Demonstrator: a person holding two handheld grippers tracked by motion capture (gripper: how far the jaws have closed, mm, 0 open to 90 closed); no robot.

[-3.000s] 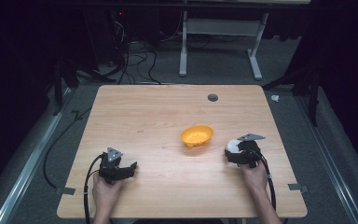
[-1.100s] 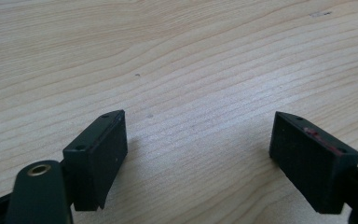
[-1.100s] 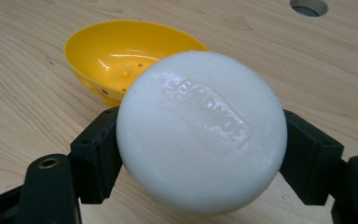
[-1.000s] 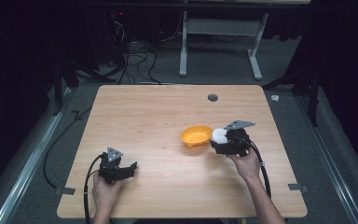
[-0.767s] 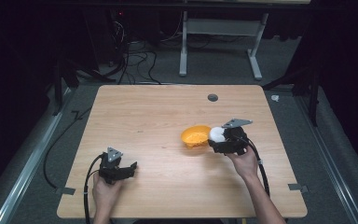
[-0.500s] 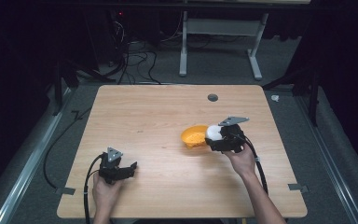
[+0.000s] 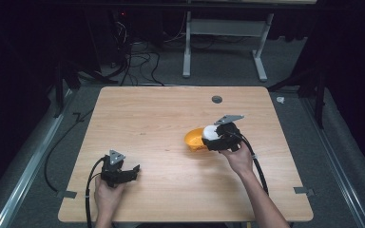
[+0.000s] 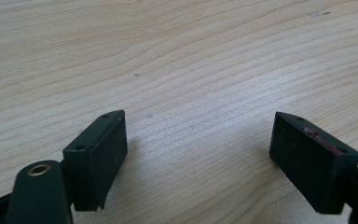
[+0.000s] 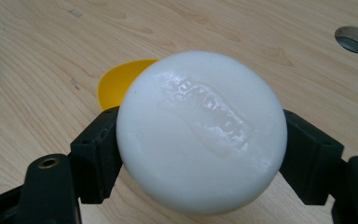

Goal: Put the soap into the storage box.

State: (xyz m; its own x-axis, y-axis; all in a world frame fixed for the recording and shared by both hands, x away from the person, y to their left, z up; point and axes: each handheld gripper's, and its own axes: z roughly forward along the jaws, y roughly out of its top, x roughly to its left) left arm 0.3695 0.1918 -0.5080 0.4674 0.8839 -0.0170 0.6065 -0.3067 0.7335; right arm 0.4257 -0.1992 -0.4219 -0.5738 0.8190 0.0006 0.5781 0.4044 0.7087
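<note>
A round white soap bar (image 9: 201, 130) with raised lettering sits clamped between the two black jaws of my right gripper (image 9: 200, 154). In the high view the right gripper (image 7: 214, 137) holds the soap (image 7: 210, 132) over the right rim of a small orange bowl (image 7: 193, 139) at the table's centre right. The bowl (image 9: 121, 81) peeks out yellow-orange behind the soap. My left gripper (image 7: 129, 172) rests near the front left of the table, jaws wide apart, and the left gripper view (image 8: 198, 158) has bare wood between them.
The wooden table (image 7: 161, 118) has a round cable hole (image 7: 216, 99) at the back right. Beyond the far edge stand a white desk frame (image 7: 223, 42) and loose cables on grey carpet. Tape tabs mark the front corners.
My right gripper carried the white soap leftward and away from the front right of the table until it reached the orange bowl's rim. The left gripper has stayed put.
</note>
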